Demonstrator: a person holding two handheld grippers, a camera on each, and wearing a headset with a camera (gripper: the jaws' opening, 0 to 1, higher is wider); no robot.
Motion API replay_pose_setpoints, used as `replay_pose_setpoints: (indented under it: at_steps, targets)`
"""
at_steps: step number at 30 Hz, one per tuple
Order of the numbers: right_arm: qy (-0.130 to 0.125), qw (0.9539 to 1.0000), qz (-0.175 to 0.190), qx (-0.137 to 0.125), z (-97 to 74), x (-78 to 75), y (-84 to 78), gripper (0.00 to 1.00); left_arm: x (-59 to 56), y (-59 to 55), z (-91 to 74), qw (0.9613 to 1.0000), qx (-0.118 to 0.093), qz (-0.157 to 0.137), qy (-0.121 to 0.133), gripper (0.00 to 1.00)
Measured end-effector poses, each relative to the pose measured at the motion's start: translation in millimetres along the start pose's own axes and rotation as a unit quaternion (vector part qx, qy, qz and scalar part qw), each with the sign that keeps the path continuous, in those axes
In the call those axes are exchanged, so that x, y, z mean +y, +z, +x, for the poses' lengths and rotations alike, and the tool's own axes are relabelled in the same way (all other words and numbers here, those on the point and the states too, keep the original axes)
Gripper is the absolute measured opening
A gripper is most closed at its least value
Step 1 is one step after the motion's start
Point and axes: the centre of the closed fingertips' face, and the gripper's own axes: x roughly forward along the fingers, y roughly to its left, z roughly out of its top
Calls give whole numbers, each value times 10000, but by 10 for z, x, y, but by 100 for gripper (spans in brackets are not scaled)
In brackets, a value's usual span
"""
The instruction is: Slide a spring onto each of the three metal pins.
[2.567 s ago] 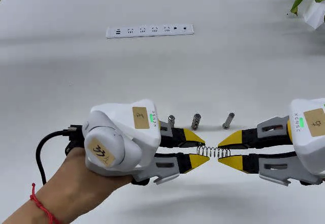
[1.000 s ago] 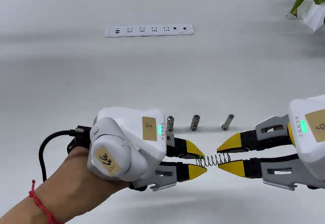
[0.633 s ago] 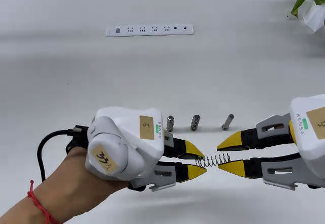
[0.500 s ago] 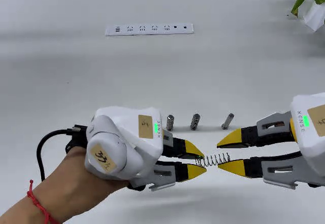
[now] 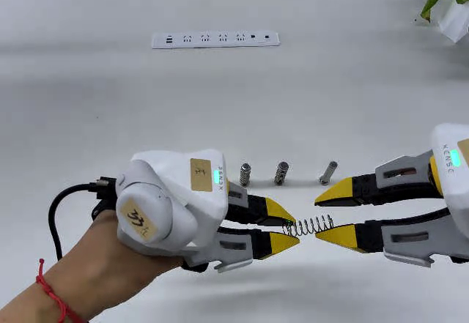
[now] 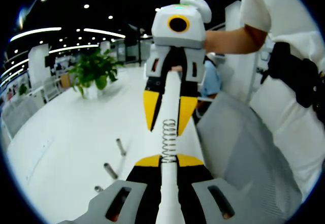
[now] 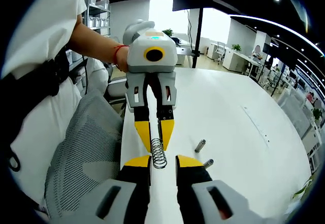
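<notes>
A thin spring (image 5: 308,225) is held level above the white bench (image 5: 220,110), its left end pinched in the closed left hand-held gripper (image 5: 284,228). The right hand-held gripper (image 5: 327,213) gapes open around its other end. Three metal pins (image 5: 281,173) sit in a row just behind.

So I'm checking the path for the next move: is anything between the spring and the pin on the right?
Partly. The left tool holds the spring, and the open right tool has its far jaw between the spring's free end and the pin. Nothing else shows on the table between them.
</notes>
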Motion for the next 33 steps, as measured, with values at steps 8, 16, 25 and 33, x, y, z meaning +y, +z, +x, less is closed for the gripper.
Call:
replay_pose_setpoints:
  at_steps: [8, 16, 25, 33]
  targets:
    - [-81, 9955, 714, -610, -77, -58, 103, 21, 50, 86, -46, 9990, -333, -285, 105, 9]
    - [-599, 9614, 1949, -1847, -261, -319, 340, 22, 237, 334, -186, 9894, -1130, -789, 449, 10]
    - [-751, 9115, 2846, -2874, -402, -473, 543, 22, 365, 521, -297, 9784, -1656, -1040, 668, 10]
    - [-752, 9060, 2892, -2998, -374, -481, 609, 14, 337, 541, -279, 9786, -1670, -1012, 654, 10]
